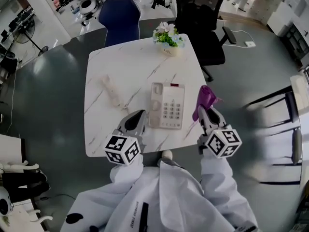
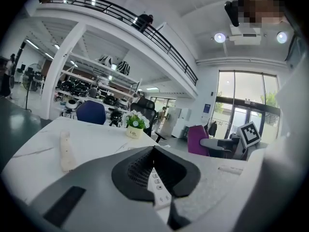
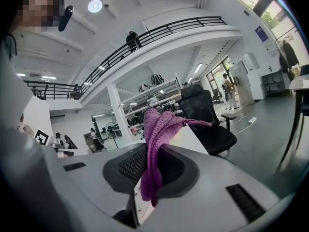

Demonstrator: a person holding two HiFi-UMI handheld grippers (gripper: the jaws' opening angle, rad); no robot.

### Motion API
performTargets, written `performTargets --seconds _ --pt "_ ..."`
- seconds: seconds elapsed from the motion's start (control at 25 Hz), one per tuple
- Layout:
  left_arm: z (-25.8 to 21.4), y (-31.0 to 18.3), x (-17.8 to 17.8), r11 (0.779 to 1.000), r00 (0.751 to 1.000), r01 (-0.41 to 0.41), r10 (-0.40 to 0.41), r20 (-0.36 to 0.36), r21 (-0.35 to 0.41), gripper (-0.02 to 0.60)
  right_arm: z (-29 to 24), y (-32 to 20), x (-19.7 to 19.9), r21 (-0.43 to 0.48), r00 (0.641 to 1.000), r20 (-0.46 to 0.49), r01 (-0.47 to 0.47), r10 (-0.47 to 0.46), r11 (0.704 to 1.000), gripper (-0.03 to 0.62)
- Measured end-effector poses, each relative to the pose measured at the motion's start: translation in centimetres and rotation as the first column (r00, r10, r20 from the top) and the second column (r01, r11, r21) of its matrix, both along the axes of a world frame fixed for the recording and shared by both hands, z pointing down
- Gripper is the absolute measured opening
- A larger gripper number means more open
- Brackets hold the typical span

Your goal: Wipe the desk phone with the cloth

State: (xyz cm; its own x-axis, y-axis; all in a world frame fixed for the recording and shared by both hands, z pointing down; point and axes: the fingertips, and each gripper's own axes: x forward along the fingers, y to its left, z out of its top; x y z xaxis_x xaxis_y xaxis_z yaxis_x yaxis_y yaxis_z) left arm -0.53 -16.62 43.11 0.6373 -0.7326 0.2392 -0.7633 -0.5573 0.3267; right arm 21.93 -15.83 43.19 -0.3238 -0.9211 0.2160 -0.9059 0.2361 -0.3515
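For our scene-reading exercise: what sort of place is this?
Probably an open-plan office or lab: a desk phone on a marble-look table, an office chair beside it, a railed mezzanine overhead.

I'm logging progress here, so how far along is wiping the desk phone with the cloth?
Done: the purple cloth is off the table and clamped in the right gripper. In hand: the cloth is held to the right of the desk phone and appears clear of it. Left: all of the wiping. The left gripper sits at the phone's near left corner, with its jaws close together and nothing between them.

One overhead, two low, sharing phone (image 1: pixel 166 105)
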Motion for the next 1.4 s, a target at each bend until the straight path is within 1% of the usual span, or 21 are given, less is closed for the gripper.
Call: performTargets --seconds 0.32,0.52,0.72,1.0,1.08,1.2,1.32,1.4 --pt "1.7 -2.0 0.7 0.998 0.998 0.057 -0.057 -0.001 -0.029 -0.003 1.4 -4.0 0.8 -0.018 0.997 -0.018 0.072 -0.072 0.997 0.04" --pt "2.8 -3.5 0.4 0.996 0.997 0.077 -0.077 0.014 -0.046 -0.003 2.3 -6.5 0.4 -0.015 0.984 -0.112 0.141 -0.142 0.99 0.04" --pt "3.7 -4.5 0.0 0.993 0.996 0.092 -0.091 0.023 -0.076 -0.003 2.8 -8.8 -0.3 -0.021 0.965 -0.186 0.183 -0.184 0.983 0.04" --pt "4.8 -5.6 -0.4 0.99 0.997 0.08 -0.077 0.031 -0.117 -0.003 4.0 -11.7 -1.4 -0.045 0.919 -0.324 0.224 -0.226 0.974 0.04" --pt "5.0 -5.8 -0.4 0.989 0.997 0.072 -0.068 0.033 -0.129 -0.003 4.5 -12.2 -1.9 -0.062 0.899 -0.363 0.241 -0.247 0.969 0.04" --pt "5.5 -6.2 -0.3 0.988 0.998 0.061 -0.057 0.032 -0.145 -0.003 5.6 -13.0 -2.8 -0.095 0.859 -0.425 0.273 -0.286 0.957 0.04" --pt "6.2 -6.4 -0.3 0.986 0.998 0.05 -0.045 0.035 -0.162 -0.002 6.8 -13.1 -3.9 -0.129 0.827 -0.456 0.303 -0.328 0.944 0.04" --pt "6.5 -6.4 -0.3 0.984 0.999 0.046 -0.041 0.033 -0.172 -0.002 7.4 -13.0 -4.4 -0.147 0.817 -0.459 0.318 -0.349 0.937 0.04"
